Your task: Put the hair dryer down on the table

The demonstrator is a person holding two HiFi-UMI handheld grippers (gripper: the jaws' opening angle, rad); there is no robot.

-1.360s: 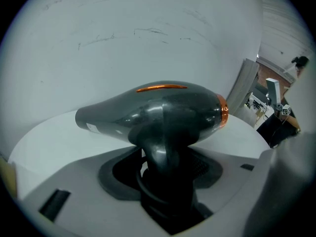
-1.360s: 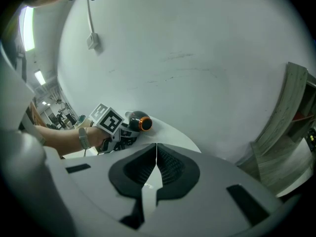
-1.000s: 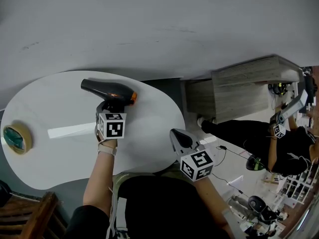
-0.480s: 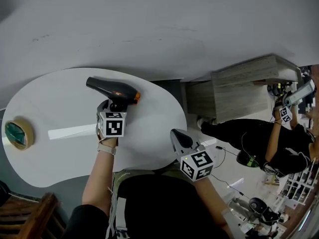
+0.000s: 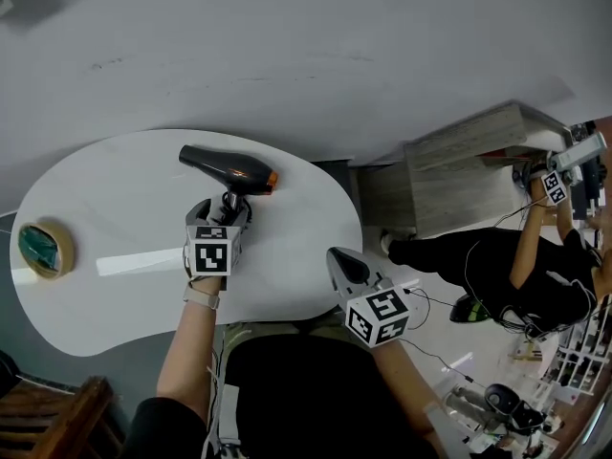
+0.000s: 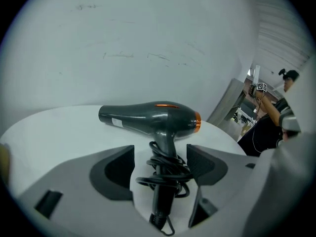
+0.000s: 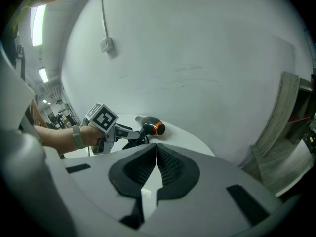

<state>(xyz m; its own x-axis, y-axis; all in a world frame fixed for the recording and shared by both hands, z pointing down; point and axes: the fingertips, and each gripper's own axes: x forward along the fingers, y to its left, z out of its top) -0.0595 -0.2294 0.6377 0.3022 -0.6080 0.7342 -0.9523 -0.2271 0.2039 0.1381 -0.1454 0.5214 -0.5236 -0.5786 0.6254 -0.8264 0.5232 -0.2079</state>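
Currently on hand, listed from your jaws outward:

1. Left gripper (image 6: 160, 164): jaws opening. The pads stand clear on either side of the handle and press on nothing.
2. Hair dryer (image 6: 148, 117): dark body with an orange ring at the rear. It lies flat on the white table (image 5: 124, 189), barrel crosswise to you and handle pointing back between your left jaws. It looks fully at rest, so the putting-down seems done bar the withdrawal.
3. Cord (image 6: 165, 171): wound in loose loops round the handle, bulging toward both pads. This is the likeliest thing to snag.
4. Right gripper (image 7: 156, 154): jaws together and empty, held off the near table edge, well apart from the dryer.
5. Tape roll (image 5: 43, 250): at the table's left end, far from the work.

Handling note: draw your left gripper straight back along the line of the handle, level and unhurried. Hold the jaws wide until the pads are past the cord loops. Do not lift or twist before then, or a caught loop may drag the dryer round.
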